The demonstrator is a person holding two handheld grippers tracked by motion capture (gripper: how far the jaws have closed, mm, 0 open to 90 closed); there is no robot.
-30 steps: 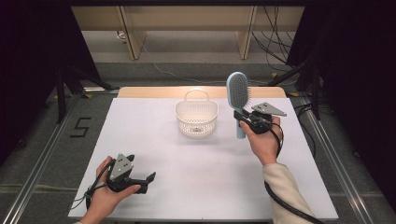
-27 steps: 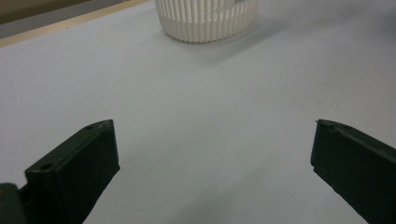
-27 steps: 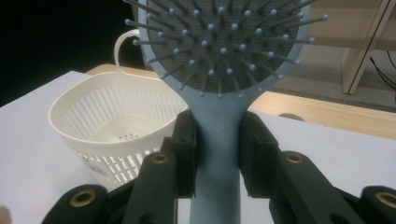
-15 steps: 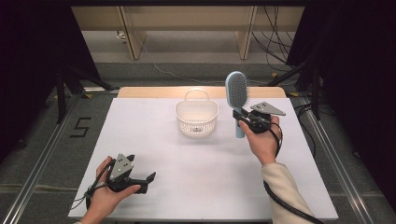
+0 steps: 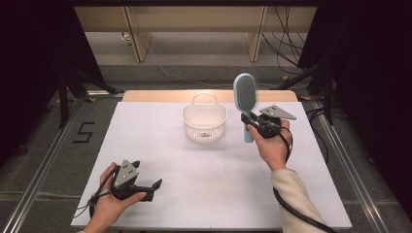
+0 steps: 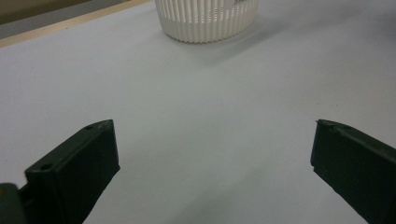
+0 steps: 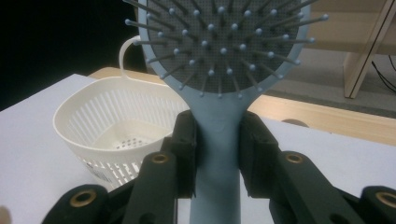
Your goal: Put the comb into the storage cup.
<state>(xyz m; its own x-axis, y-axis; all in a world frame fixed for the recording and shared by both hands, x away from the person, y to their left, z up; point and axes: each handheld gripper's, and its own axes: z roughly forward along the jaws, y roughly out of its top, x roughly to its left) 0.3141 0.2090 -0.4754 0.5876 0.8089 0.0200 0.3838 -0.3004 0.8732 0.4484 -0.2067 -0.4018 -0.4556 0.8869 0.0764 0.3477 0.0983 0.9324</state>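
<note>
The pale blue plastic paddle hairbrush (image 5: 245, 94) stands upright above the desk, its grey bristle pad facing the person, head up and handle down. The right tool (image 5: 253, 127) is clamped on the handle just under the head; in the right gripper view both black jaws press flat against the blue neck (image 7: 217, 135) from either side. The brush hangs just to the right of the white slotted plastic basket with a loop handle (image 5: 204, 122), close beside it but not touching, and the basket sits upright on the white desk (image 5: 204, 194) near its far edge. Well apart, at the near left corner, the left tool (image 5: 156, 186) rests low over the desk in the person's left hand (image 5: 108, 206), its jaws spread wide with only bare white surface between them.
</note>
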